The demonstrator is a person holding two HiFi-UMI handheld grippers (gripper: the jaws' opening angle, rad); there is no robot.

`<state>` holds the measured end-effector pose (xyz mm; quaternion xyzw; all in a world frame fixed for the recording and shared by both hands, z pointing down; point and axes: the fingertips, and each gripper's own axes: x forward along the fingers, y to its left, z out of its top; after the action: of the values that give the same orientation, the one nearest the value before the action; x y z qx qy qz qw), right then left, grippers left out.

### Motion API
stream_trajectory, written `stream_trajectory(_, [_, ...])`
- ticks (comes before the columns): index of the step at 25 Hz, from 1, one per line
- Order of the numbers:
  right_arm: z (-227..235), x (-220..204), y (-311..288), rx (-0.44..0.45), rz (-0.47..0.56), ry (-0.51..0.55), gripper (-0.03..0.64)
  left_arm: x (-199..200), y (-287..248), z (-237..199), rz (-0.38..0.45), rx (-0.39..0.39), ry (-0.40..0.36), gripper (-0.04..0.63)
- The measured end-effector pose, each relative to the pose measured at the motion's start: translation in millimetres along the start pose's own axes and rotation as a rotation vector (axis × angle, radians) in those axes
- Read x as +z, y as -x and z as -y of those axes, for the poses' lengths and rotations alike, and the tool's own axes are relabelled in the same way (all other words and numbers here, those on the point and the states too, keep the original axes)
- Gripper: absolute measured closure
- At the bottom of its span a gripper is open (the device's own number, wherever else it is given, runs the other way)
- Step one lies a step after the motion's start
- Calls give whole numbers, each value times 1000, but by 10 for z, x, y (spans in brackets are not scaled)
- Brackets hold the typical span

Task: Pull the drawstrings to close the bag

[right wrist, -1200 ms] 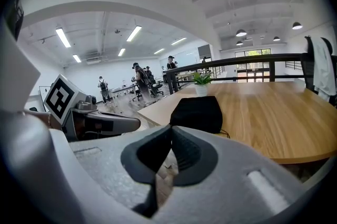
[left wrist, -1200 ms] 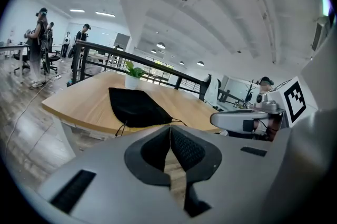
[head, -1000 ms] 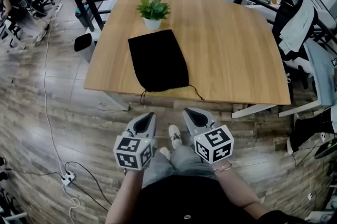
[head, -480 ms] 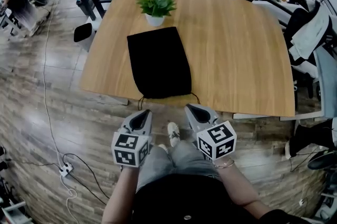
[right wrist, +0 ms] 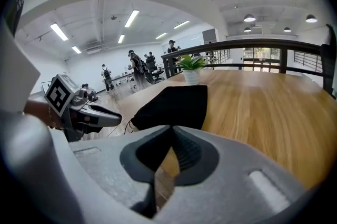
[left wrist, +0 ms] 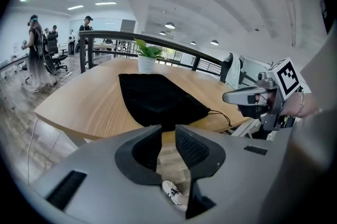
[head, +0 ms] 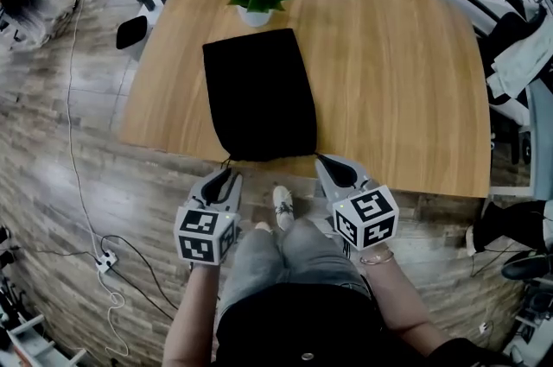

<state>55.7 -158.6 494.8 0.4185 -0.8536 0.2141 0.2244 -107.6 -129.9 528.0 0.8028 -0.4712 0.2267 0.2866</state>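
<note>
Now nearer the bag (head: pixel 257 93), left gripper (head: pixel 226 177) jaws are opening, empty; right gripper (head: pixel 327 161) stays shut.

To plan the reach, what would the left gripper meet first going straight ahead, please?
Likely the black bag, its near end at the table edge. The left gripper is opening its empty jaws.

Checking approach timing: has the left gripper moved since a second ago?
Yes. The left gripper has come forward, closing most of the gap to the table's near edge, just short of the black bag. Its jaws are opening, nothing between them.
</note>
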Motion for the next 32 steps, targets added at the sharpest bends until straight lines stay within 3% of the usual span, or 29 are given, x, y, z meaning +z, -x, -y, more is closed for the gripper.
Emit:
stream_trajectory(2, [58,-38,-41,1,-17,-10,518,-22,-49,-47,-15,7,-1,500])
stream_trajectory(9, [204,-163,-162,-15,-73,23,515,-117,-227,-152,-83,13,-42,442])
stream_trajectory(12, [245,-263,-226,-6,-126,42,476,-143,-270,-220,-115,27,-85,426])
stream_trajectory(21, [371,-492,-400,0,-233,62,472,-108,-440,-334,-138,21,-100,426])
stream_trajectory(32, [412,-624,-508,0,-293,105,474,-202,-495,-395,-181,42,-190,471])
